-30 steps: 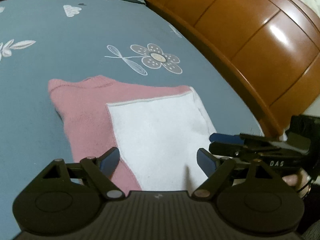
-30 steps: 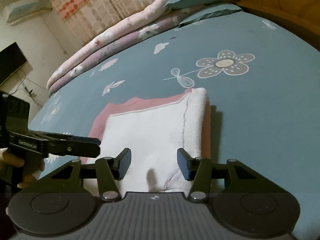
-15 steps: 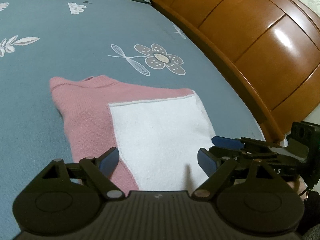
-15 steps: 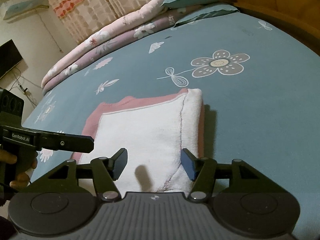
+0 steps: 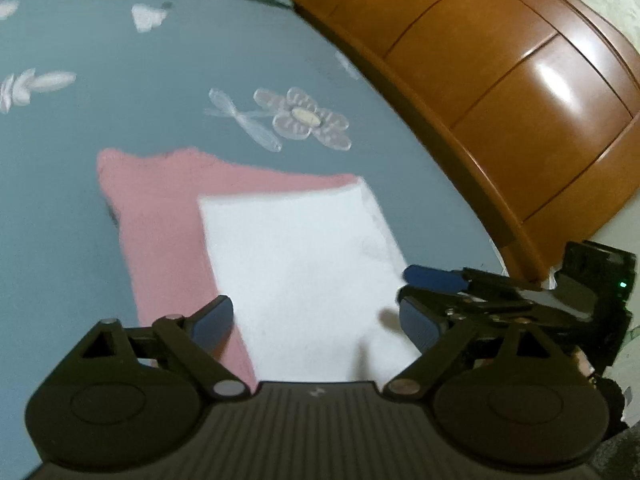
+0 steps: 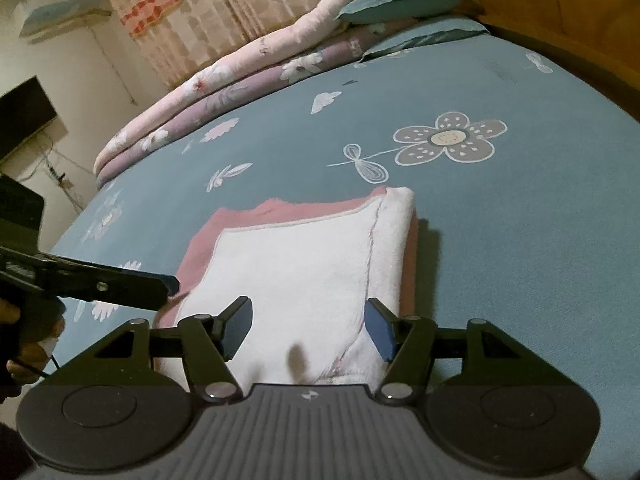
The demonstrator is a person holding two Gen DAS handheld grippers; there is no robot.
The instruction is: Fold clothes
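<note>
There was one folded garment [image 6: 296, 268], pink and white, on one blue bedsheet [image 6: 520, 240] printed with flowers. Two grippers were in view, the left gripper [image 5: 316, 320] and the right gripper [image 6: 308, 326], each with two blue-padded fingers. Two pillows [image 6: 404, 0] lay at the head of the bed, beside two folded quilts [image 6: 240, 80]. There was one wooden headboard [image 5: 500, 80], one curtain [image 6: 200, 8], one air conditioner [image 6: 60, 12] and one dark screen [image 6: 24, 116]

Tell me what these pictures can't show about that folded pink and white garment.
- Garment's near edge: both views, hidden behind the claw bodies.
- Layers underneath: hidden by the white top layer.
- Knit texture: left view, blurred.
- What kind of garment it is: folded, cannot tell.
</note>
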